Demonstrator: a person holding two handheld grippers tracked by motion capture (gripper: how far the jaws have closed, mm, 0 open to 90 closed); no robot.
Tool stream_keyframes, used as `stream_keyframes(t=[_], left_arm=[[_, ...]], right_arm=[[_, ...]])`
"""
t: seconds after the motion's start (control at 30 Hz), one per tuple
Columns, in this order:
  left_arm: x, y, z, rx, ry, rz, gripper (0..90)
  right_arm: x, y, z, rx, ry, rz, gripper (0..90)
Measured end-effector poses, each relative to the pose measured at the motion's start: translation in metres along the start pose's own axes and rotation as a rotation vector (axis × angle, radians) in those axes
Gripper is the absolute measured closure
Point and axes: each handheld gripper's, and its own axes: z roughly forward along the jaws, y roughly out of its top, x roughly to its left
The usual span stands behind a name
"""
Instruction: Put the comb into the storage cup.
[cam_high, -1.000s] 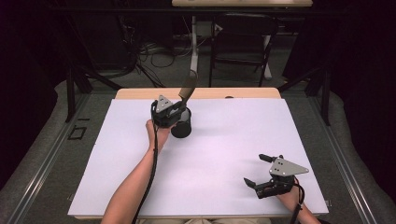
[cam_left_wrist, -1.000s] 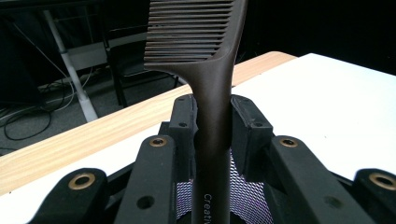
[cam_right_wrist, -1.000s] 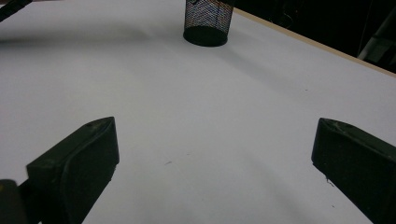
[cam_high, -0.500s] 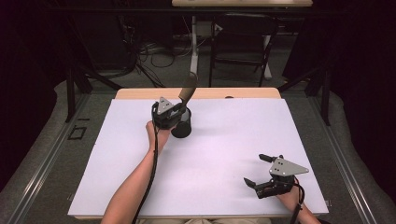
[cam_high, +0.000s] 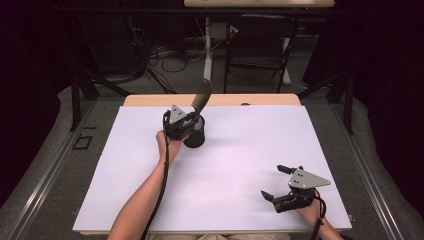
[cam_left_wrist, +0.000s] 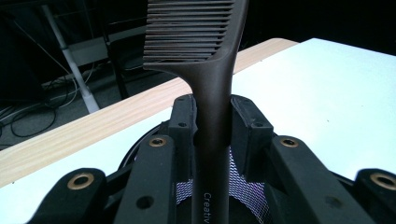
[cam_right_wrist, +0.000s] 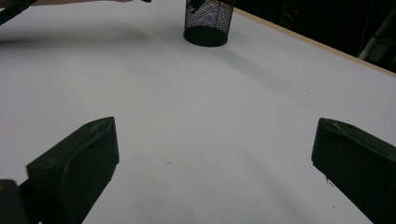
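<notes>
My left gripper (cam_high: 181, 121) is at the back of the table, left of centre, just above a black mesh cup (cam_high: 194, 136). It is shut on the handle of a dark brown comb (cam_high: 202, 98) that stands upright, teeth end up. In the left gripper view the comb (cam_left_wrist: 212, 88) rises between the two pads (cam_left_wrist: 183, 122), and its handle runs down into the mesh cup (cam_left_wrist: 243, 183). My right gripper (cam_high: 272, 181) rests low near the front right of the table, open, with nothing between its fingers. In the right gripper view the right gripper (cam_right_wrist: 217, 140) faces the mesh cup (cam_right_wrist: 208, 21) across bare table.
A white sheet (cam_high: 240, 165) covers the table, with a wooden strip (cam_high: 260, 100) along the far edge. Beyond the table stand a dark chair (cam_high: 260, 45), a white desk leg and cables on the floor. A black cable trails along the left forearm (cam_high: 145, 200).
</notes>
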Motion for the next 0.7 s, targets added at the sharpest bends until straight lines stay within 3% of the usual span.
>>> stream_keyframes(t=[0.7], left_arm=[[-0.0023, -0.0037, -0.0024, 0.021, -0.003, 0.026, 71.2]], right_arm=[[0.0001, 0.0002, -0.0002, 0.002, 0.0, -0.001, 0.4]])
